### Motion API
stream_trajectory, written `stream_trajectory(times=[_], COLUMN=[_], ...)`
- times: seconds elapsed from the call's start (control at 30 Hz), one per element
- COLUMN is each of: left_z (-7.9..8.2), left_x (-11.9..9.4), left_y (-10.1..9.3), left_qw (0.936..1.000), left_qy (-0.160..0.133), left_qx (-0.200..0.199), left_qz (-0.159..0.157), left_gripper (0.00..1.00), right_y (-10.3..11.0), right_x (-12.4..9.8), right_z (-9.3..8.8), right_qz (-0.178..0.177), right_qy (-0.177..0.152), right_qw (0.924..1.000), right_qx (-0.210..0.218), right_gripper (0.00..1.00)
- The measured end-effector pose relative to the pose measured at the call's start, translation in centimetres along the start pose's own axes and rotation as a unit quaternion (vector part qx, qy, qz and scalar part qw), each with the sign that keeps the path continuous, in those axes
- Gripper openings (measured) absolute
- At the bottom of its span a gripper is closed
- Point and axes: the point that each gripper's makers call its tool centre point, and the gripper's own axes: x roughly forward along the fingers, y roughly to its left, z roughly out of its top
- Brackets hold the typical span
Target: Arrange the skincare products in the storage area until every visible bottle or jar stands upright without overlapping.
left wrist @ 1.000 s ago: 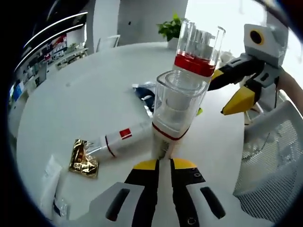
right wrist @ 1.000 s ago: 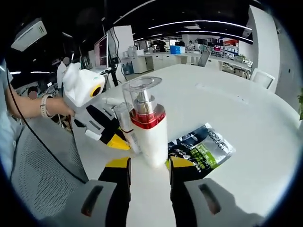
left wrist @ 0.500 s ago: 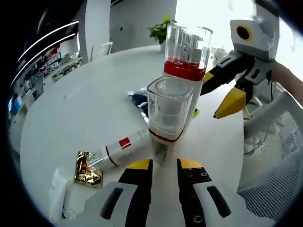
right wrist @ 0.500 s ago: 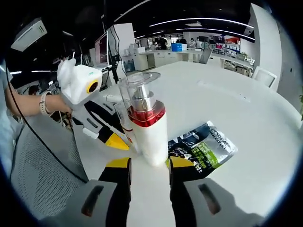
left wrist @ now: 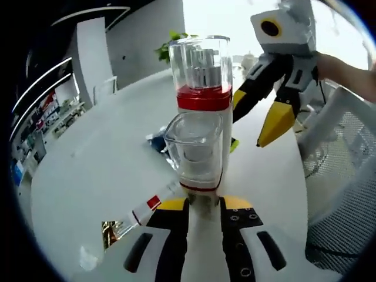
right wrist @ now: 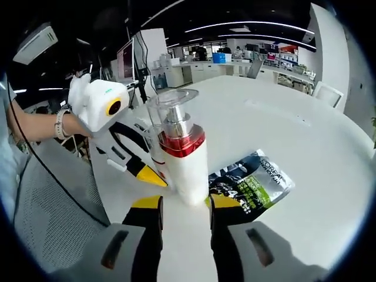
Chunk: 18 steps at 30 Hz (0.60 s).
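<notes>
I am watching 2 bottles standing upright on a round white table (right wrist: 305, 135) in an open-plan office: my left gripper (left wrist: 204, 207) is clamping the small clear-capped bottle (left wrist: 198, 158); my right gripper (right wrist: 183, 207) is standing open, straddling the red-collared pump bottle (right wrist: 184, 154), beside a sachet (right wrist: 249, 183).

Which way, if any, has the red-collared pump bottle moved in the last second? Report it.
No. In the right gripper view the pump bottle stands where it did, against the sachet. The left gripper grips the small bottle.
</notes>
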Motion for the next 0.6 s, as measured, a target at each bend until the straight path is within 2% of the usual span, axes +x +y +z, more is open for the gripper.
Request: stream_trajectory(times=[0.2, 0.37, 0.6], left_z=[-0.01, 0.12, -0.01], left_x=[-0.04, 0.25, 0.82], left_y=[-0.4, -0.12, -0.08], left_qw=[0.9999, 0.9999, 0.9998], left_qy=[-0.003, -0.011, -0.013], left_qx=[-0.008, -0.009, -0.018], left_qz=[-0.009, 0.006, 0.001], left_gripper=[0.16, 0.16, 0.17], right_y=[-0.19, -0.06, -0.04], right_x=[-0.16, -0.2, -0.32], right_z=[-0.32, -0.48, -0.61], right_qz=[-0.003, -0.001, -0.002], right_qy=[0.002, 0.003, 0.005], right_qw=[1.0, 1.0, 1.0], right_qx=[0.002, 0.004, 0.005], right_gripper=[0.31, 0.31, 0.31])
